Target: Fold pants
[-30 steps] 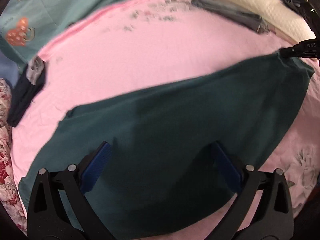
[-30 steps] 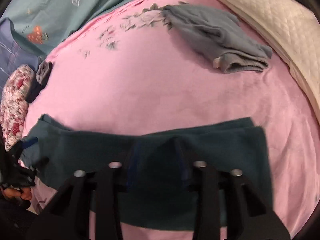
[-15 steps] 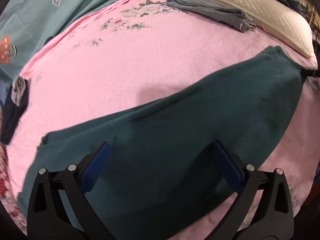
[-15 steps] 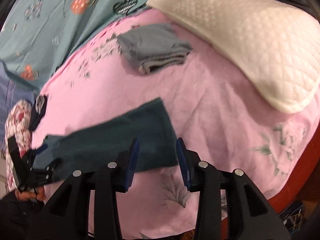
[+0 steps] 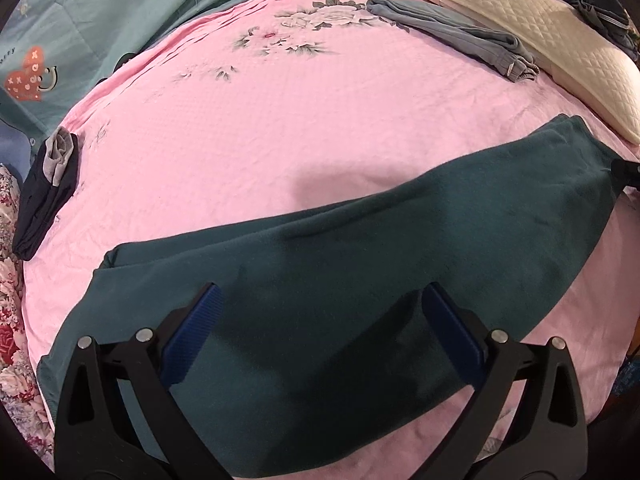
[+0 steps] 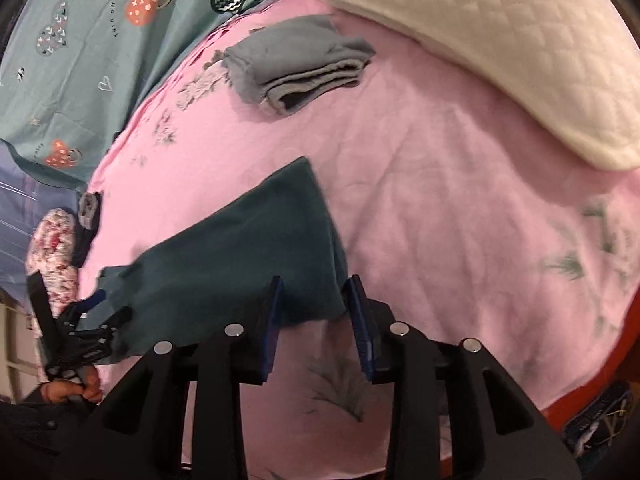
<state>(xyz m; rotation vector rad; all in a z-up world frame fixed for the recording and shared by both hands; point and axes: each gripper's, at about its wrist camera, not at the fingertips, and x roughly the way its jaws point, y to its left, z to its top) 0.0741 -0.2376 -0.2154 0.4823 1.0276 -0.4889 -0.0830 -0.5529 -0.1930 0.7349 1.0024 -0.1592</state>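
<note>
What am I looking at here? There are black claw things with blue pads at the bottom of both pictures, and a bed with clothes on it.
Those claws are hand-held grippers, one in each of a person's hands; no robot arm is involved. Each carries a fisheye camera looking along its fingers, so each picture comes from one hand.

The left gripper is wide open above the dark green pants, which lie stretched on the pink bedspread. The right gripper is open at the pants' end, holding nothing. In its view you also see the left gripper and the hand holding it.

Also on the bed: folded grey pants, a dark garment and a white pillow.
</note>
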